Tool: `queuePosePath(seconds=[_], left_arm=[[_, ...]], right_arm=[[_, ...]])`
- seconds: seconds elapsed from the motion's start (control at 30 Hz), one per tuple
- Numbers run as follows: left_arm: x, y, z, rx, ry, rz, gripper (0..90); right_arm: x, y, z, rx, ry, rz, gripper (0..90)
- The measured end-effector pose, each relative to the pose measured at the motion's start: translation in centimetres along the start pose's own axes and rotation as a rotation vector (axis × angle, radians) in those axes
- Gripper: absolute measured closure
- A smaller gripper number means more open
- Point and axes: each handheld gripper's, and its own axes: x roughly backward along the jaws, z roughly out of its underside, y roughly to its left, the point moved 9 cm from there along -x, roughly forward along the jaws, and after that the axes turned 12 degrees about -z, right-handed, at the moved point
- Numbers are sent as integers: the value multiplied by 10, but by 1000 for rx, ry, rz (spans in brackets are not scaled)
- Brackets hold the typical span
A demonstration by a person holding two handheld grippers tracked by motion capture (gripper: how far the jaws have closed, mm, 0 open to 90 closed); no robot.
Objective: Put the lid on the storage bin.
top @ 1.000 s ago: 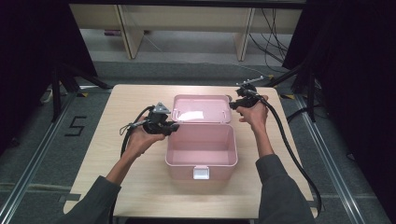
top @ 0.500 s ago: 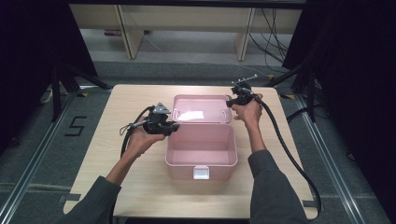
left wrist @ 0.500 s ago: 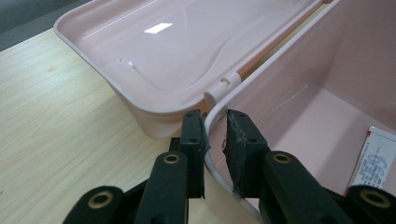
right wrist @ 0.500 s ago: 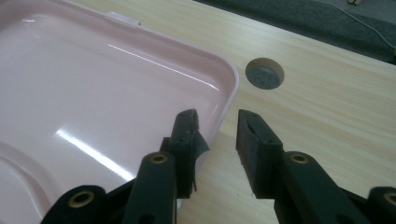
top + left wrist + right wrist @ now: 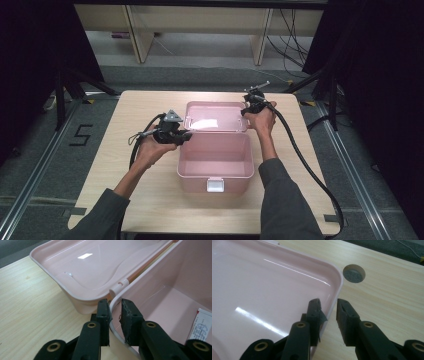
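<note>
On pale wood, left fingers point(image 5: 115, 315) pinch the glossy pink box's point(image 5: 215, 165) rim; right fingers point(image 5: 329, 315), closing, straddle its lid point(image 5: 262, 290).

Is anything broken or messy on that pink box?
Nothing looks broken or spilled. The pink box sits square on the table, its lid lying open behind. One small white packet lies inside. The pad tape on the left gripper looks frayed.
</note>
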Motion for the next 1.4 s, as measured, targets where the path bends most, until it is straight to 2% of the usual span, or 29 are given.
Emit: queuePosePath(seconds=[0.03,0.1,0.23,0.4,0.77,0.93,0.97,1.1,1.13,1.2,1.3,1.4], left_arm=[[0,0,0,1,0,1,768],[0,0,0,-1,-1,0,768],[0,0,0,0,-1,0,768],[-1,0,0,0,-3,0,767],[-1,-1,-1,-3,-11,5,767],[-1,-1,-1,-12,-15,5,767],[-1,-1,-1,-14,-16,6,766],[-2,-1,-2,-17,-22,4,766],[-2,-1,-2,-18,-23,7,765],[-2,-1,-2,-7,-27,4,765],[-2,-1,-2,-15,-24,3,766],[-2,-1,-2,-18,-26,7,765]], right_arm=[[0,-1,0,21,2,-5,734],[-1,0,0,11,7,0,735],[-2,0,0,21,21,27,739],[-2,1,0,-13,25,44,766],[7,5,-3,1,32,97,792],[10,7,-5,-10,17,105,799],[11,6,-5,6,18,104,799],[14,6,-5,6,9,115,800],[14,9,-5,-22,1,111,802],[18,7,-7,15,0,113,803],[23,10,-9,1,-24,114,807],[29,11,-12,26,-41,113,809]])
